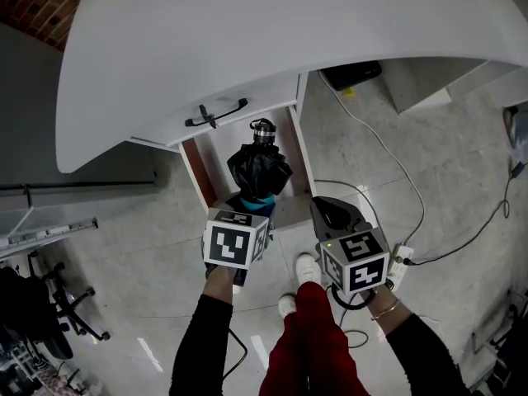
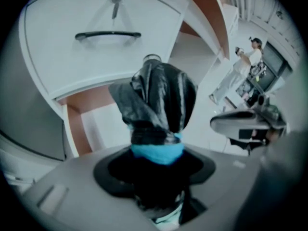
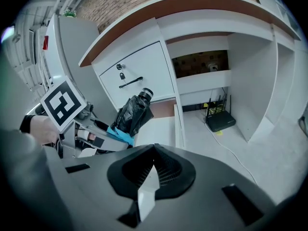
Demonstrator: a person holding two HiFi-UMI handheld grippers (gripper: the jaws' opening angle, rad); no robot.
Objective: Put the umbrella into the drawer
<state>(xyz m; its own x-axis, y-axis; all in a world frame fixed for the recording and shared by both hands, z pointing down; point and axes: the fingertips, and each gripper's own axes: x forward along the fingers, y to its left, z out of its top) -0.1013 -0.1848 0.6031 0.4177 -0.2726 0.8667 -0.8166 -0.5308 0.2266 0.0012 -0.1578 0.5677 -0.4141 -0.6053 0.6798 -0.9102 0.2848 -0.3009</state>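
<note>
The white table spans the top of the head view. Beneath its edge a drawer stands pulled open, with a black handle on the closed front at its 11 o'clock. The folded black umbrella is tilted over the open drawer, cap end toward 12 o'clock. Its blue-banded end at 6 o'clock is clamped in the left hand-held gripper. At 3 o'clock of that one, the right hand-held gripper has its jaws pressed together on nothing.
</note>
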